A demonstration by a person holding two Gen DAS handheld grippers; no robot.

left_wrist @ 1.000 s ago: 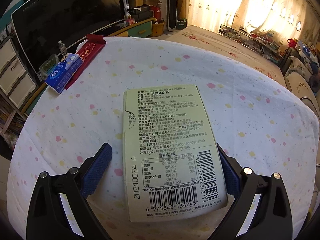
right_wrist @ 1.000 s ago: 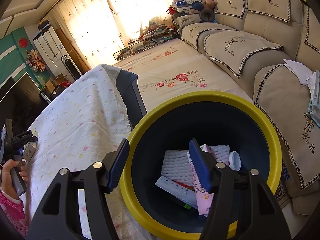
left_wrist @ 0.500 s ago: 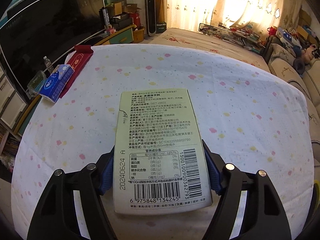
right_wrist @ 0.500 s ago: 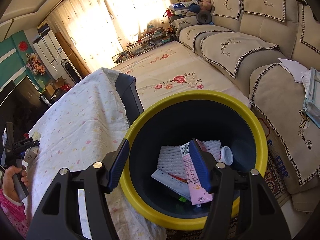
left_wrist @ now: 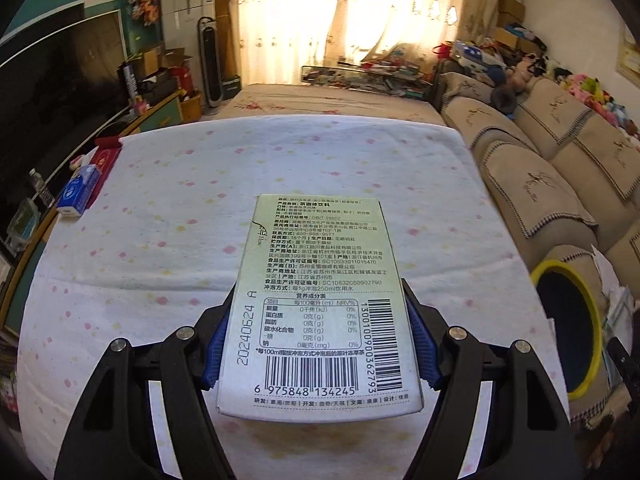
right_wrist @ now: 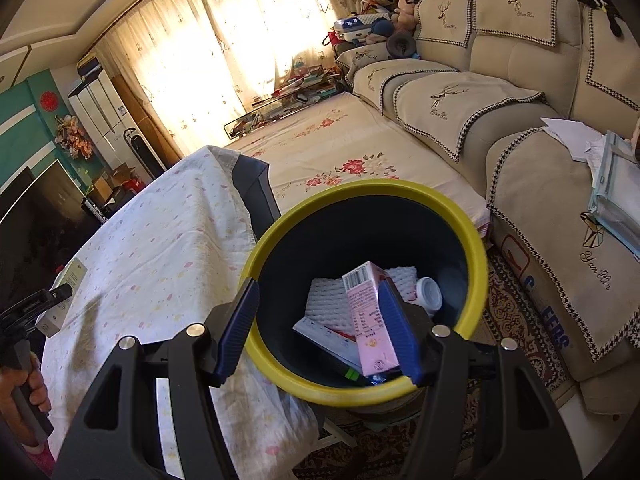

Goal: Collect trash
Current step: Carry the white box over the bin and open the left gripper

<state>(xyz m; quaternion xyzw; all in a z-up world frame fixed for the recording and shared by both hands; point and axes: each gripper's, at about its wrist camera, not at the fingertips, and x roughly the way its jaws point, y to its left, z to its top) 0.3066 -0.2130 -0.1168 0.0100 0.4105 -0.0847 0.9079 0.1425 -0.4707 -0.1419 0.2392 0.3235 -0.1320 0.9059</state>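
Left wrist view: left gripper (left_wrist: pixel 318 354) clamped on pale green box (left_wrist: pixel 320 304), lifted above table (left_wrist: pixel 160 240); right gripper (right_wrist: pixel 318 330) agape, empty, over yellow-rimmed bin (right_wrist: pixel 476 240); carry level, release inside rim.

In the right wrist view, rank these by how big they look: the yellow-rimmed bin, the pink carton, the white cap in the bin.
1. Yellow-rimmed bin, clearly the largest.
2. Pink carton, lying inside the bin beside the right tool's finger.
3. White cap, smallest, at the bin's right inner wall.

All three sit at about the same distance, so the order holds.
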